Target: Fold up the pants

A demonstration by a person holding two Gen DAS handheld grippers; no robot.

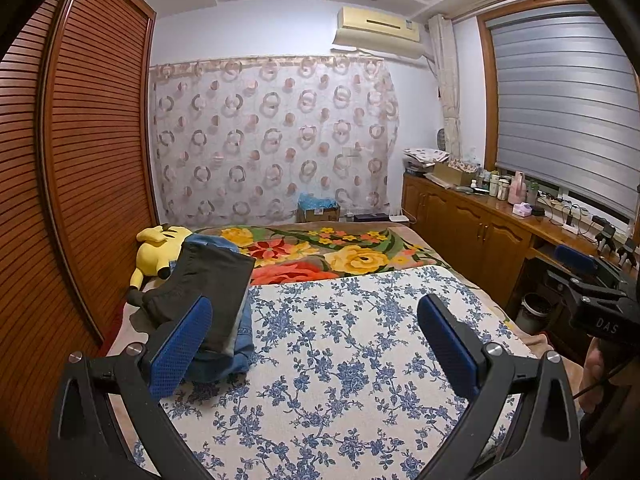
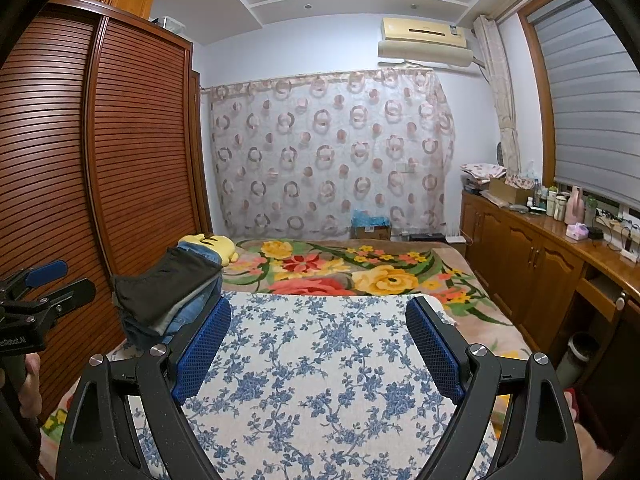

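A stack of folded pants (image 1: 212, 300), dark ones on top of blue denim, lies at the left edge of the blue-flowered board (image 1: 340, 360) on the bed. My left gripper (image 1: 314, 316) is open above the board, its left pad just beside the stack and nothing between its fingers. In the right wrist view the same stack (image 2: 168, 300) sits left of my right gripper (image 2: 318, 312), which hangs wide open over the flowered board (image 2: 320, 380), holding nothing. Each gripper shows at the edge of the other's view, held by a hand.
A yellow plush toy (image 1: 160, 248) lies behind the stack on the bright floral blanket (image 1: 340, 256). A slatted wooden wardrobe (image 1: 80, 160) runs along the left. Wooden cabinets (image 1: 472, 232) with bottles stand on the right, a bin (image 1: 534, 308) below them.
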